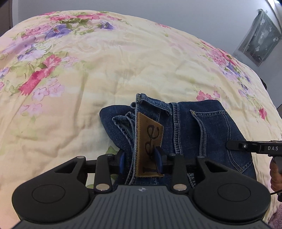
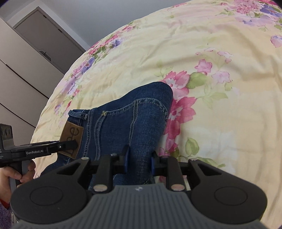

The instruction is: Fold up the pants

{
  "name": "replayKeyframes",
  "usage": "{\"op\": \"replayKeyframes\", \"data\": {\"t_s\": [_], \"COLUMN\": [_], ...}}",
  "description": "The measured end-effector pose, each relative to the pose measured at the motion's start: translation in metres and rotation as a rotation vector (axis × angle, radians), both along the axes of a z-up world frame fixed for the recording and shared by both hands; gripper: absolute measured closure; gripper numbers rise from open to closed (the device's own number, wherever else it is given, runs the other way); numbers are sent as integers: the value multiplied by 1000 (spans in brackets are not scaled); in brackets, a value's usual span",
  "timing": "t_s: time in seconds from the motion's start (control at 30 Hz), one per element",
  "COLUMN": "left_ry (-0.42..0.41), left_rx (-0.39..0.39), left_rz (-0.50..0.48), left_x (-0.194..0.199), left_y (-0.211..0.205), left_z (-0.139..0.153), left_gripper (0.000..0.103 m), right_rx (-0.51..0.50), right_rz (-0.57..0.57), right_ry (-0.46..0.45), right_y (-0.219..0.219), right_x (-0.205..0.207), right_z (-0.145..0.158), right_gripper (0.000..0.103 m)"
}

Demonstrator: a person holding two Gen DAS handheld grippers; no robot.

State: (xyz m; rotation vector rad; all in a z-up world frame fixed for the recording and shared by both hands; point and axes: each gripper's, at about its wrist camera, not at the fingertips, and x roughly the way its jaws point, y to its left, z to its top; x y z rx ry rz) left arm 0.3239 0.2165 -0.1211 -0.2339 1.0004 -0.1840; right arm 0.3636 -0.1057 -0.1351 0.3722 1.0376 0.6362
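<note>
From the left wrist view, the left gripper point(image 1: 141, 158) sits nearest, its blue pads point(image 1: 157, 155) standing a moderate way apart on either side of the waistband of the jeans point(image 1: 211, 126). The brown leather patch point(image 1: 149, 146) lies between them; the right-hand pad touches the patch, the left-hand one stands by the hem folds, and whether they press cannot be told. No earlier view is to hand, so only this stance is given. The jeans lie folded in a thick bundle on the floral quilt point(image 1: 105, 70), running from 6 o'clock out toward 2 o'clock, back pocket up. At 3 o'clock the right gripper point(image 1: 232, 145) reaches in over the denim, with a hand point(image 1: 275, 176) below it at the frame edge.

From the right wrist view, the right gripper's point(image 2: 140, 159) jaws are narrowly parted and closed on a hump of the jeans point(image 2: 141, 114) at 6 o'clock. At 9 o'clock the left gripper point(image 2: 72, 145) lies across the leather patch point(image 2: 72, 137), a hand point(image 2: 21, 174) on its handle.

Farther out, the quilt stretches bare of other things to 12 o'clock. Beyond it stand a grey wall point(image 1: 176, 10), a wrapped dark picture point(image 1: 260, 38) at 2 o'clock, and pale cabinet doors point(image 2: 26, 52) at 10 o'clock.
</note>
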Motion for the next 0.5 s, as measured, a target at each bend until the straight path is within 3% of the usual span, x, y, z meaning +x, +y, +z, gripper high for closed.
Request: {"op": "replayKeyframes", "data": {"t_s": [0.27, 0.37, 0.43, 0.5], "left_ry": [-8, 5, 18, 16], "left_rx": [-83, -82, -65, -14], "left_rz": [19, 41, 50, 38], "left_x": [-4, -6, -9, -14], "left_y": [12, 12, 11, 6], "left_z": [-14, -11, -7, -2], "left_gripper": [60, 55, 45, 42], "right_rx": [-32, -49, -81, -134], "right_rz": [18, 8, 13, 25], "right_ry": [1, -10, -37, -85], "right_y": [3, 5, 9, 14], "right_x": [9, 6, 3, -4], "right_z": [-18, -15, -10, -4], "right_gripper": [79, 77, 73, 64]}}
